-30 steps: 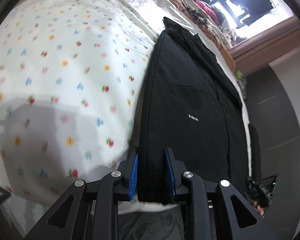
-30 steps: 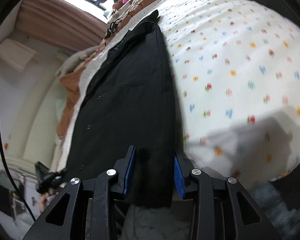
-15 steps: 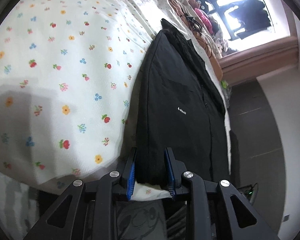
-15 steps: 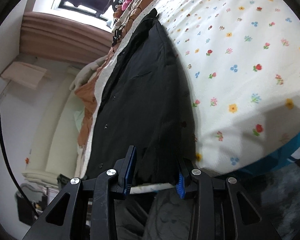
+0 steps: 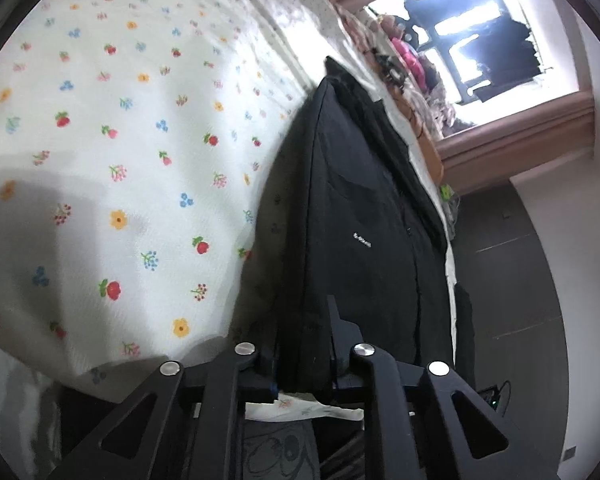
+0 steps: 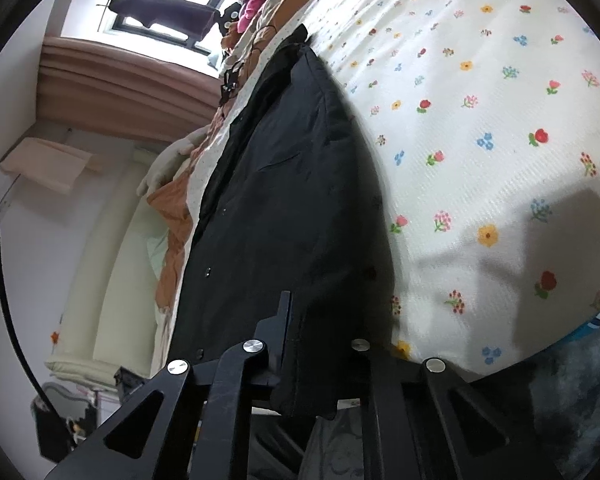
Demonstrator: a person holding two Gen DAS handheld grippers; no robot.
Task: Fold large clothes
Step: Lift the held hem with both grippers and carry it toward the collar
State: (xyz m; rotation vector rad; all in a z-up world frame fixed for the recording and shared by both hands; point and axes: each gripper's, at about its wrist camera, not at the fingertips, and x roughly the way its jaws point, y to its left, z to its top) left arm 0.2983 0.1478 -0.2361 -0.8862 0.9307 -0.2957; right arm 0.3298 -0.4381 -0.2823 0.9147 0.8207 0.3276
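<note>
Here the black jacket (image 5: 364, 216) lies lengthwise on the floral sheet (image 5: 140, 160), stretching away ahead of both pairs of fingers toward the window (image 5: 480, 40). Its near hem sits between the fingers of the left gripper (image 5: 304, 344), which are clamped on the cloth. The right gripper (image 6: 320, 332) likewise pinches the hem (image 6: 308, 380) between its fingers. Beyond the jacket's far end, mixed clothes (image 6: 256, 0) are piled under the window.

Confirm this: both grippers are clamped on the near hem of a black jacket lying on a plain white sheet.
Not quite: the sheet is not plain; it is white with small coloured flowers, clear in both wrist views. The rest holds: left gripper and right gripper clamp the black jacket.
</note>
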